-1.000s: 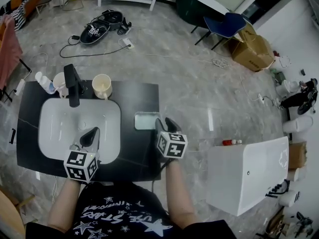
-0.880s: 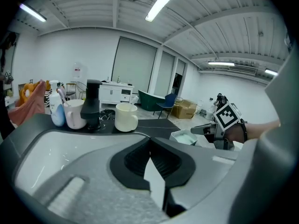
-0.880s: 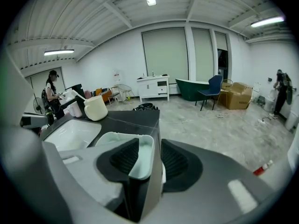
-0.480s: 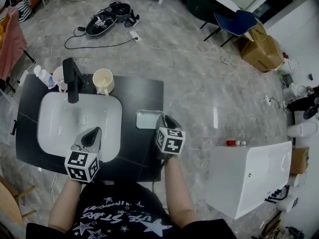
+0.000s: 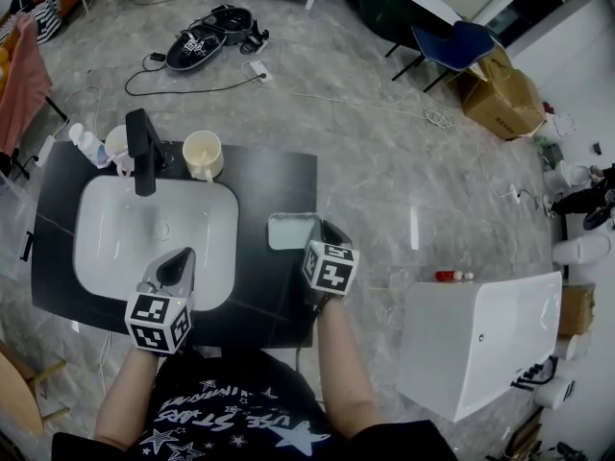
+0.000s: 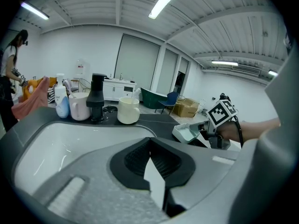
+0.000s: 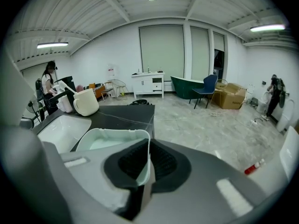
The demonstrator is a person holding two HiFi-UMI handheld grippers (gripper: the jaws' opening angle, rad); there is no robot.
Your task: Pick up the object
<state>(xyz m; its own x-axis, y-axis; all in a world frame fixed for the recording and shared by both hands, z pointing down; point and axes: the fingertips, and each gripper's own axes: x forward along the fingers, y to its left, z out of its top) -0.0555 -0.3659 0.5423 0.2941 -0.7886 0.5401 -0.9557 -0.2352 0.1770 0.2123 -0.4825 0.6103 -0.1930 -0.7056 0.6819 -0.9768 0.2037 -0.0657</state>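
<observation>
Right gripper view: right gripper's fingers are closing, pinching one thin wall of the pale green tray on the counter just right of the sink. Lifted by that edge, it may swing or slip. Left gripper's fingers are together, empty.

Behind the sink, a black faucet, a cream mug, a pale cup and a bottle are crowding the back edge. Right of the sink, bare counter is lying open as far as the tray, which is blocking the strip beyond.
</observation>
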